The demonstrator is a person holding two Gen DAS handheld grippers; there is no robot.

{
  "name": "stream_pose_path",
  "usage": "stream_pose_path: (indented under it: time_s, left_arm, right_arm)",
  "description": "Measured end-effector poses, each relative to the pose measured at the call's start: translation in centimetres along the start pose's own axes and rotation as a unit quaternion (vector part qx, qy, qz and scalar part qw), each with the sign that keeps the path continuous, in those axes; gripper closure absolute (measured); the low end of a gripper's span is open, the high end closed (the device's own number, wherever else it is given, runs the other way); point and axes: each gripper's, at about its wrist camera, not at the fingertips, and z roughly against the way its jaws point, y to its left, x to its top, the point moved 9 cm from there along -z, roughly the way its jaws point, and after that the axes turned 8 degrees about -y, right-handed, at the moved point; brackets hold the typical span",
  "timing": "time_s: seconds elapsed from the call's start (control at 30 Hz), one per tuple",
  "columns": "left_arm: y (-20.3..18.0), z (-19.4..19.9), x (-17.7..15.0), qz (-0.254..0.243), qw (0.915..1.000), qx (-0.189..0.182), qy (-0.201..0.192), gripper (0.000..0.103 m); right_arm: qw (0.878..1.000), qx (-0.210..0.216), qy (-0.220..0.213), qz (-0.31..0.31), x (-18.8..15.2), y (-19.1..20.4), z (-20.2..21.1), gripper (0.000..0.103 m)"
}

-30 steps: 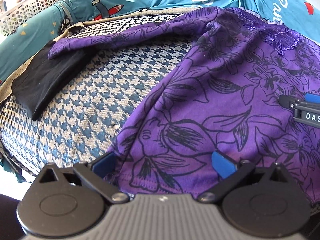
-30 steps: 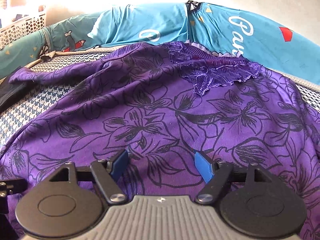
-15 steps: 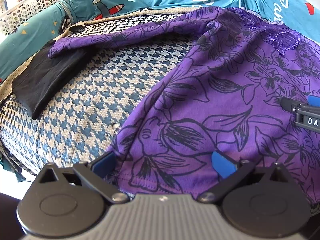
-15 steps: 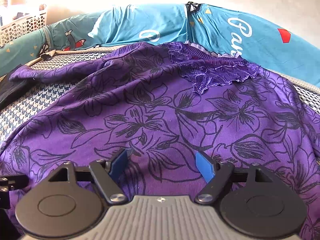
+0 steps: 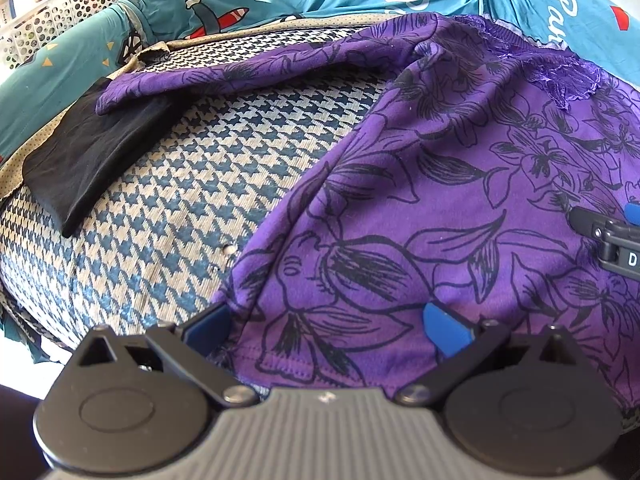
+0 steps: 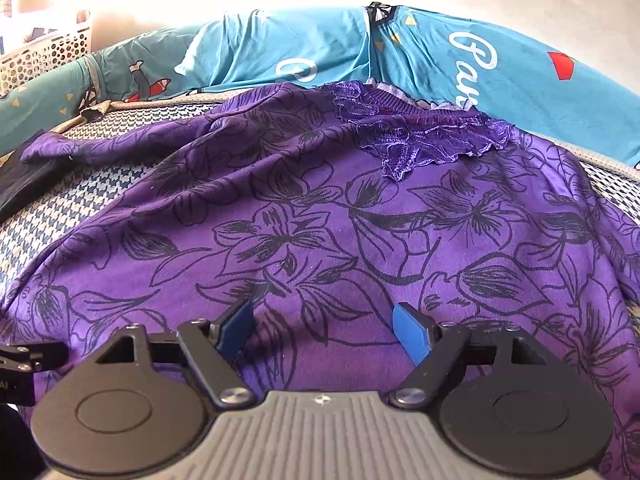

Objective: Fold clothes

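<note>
Two grippers, left (image 5: 326,322) and right (image 6: 324,326), both spread wide, grasping nothing, poised at near hem of purple floral top (image 6: 320,216). Top lies spread on houndstooth cushion (image 5: 192,184), lace collar (image 6: 424,144) at far end, sleeve (image 5: 240,76) stretched sideways onto black cloth (image 5: 84,160) — likely flattened for folding.

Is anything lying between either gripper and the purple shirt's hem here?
Nothing visible. The left gripper and right gripper both sit open directly over the purple floral shirt. The black cloth lies off by the sleeve end.
</note>
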Motion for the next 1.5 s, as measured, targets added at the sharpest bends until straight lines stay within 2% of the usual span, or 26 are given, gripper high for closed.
stream_pose_path:
  time_s: [0.67, 0.97, 1.2, 1.4, 1.5]
  left_arm:
    - [0.0, 0.0, 0.0, 0.002, 0.9999, -0.006, -0.009, 0.000]
    - [0.1, 0.2, 0.0, 0.003, 0.9998, -0.011, -0.018, 0.000]
    - [-1.1, 1.7, 0.9, -0.018, 0.9978, -0.027, -0.057, 0.000]
    - [-3.3, 2.2, 1.1, -0.044, 0.9954, -0.045, -0.072, 0.000]
    - [-4.2, 2.3, 1.1, -0.047, 0.9947, -0.054, -0.073, 0.000]
  right_arm:
    - [1.000, 0.000, 0.009, -0.012, -0.8, 0.0, 1.6, 0.025]
    - [1.000, 0.007, 0.013, -0.004, -3.0, -0.7, 5.1, 0.024]
    - [1.000, -0.006, 0.022, -0.001, -5.4, -1.2, 8.5, 0.023]
    - [0.999, -0.014, 0.039, -0.015, -7.0, -1.7, 11.0, 0.023]
    - [0.997, -0.019, 0.051, -0.047, -7.7, -2.5, 12.2, 0.025]
